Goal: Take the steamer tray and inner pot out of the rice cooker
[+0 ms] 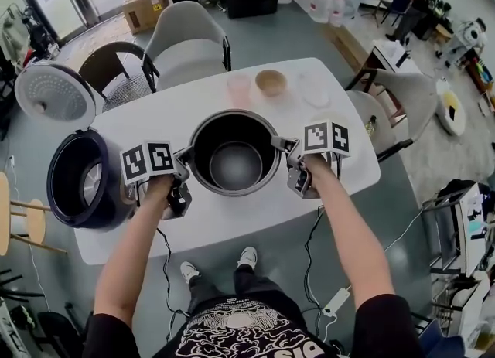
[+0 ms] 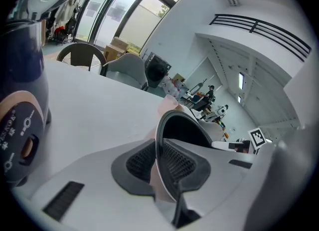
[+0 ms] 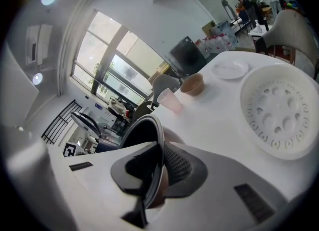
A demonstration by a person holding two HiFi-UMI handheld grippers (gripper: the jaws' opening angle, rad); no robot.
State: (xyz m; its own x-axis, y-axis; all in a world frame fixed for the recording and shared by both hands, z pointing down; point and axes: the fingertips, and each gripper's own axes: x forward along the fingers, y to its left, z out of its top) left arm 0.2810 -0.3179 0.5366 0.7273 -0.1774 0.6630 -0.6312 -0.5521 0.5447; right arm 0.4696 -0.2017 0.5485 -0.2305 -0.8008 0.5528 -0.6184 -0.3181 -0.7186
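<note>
Both grippers hold the dark metal inner pot by its rim over the middle of the white table. My left gripper is shut on the pot's left rim, the thin edge pinched between its ribbed pads. On the right rim, my right gripper is shut the same way. The dark blue rice cooker stands at the table's left end with its lid up. The white perforated steamer tray lies on the table to the right. I cannot tell whether the pot rests on the table.
A tan bowl, a pink cup and a small white plate sit along the table's far edge. Grey chairs stand behind the table and at its right. Cables hang off the near edge.
</note>
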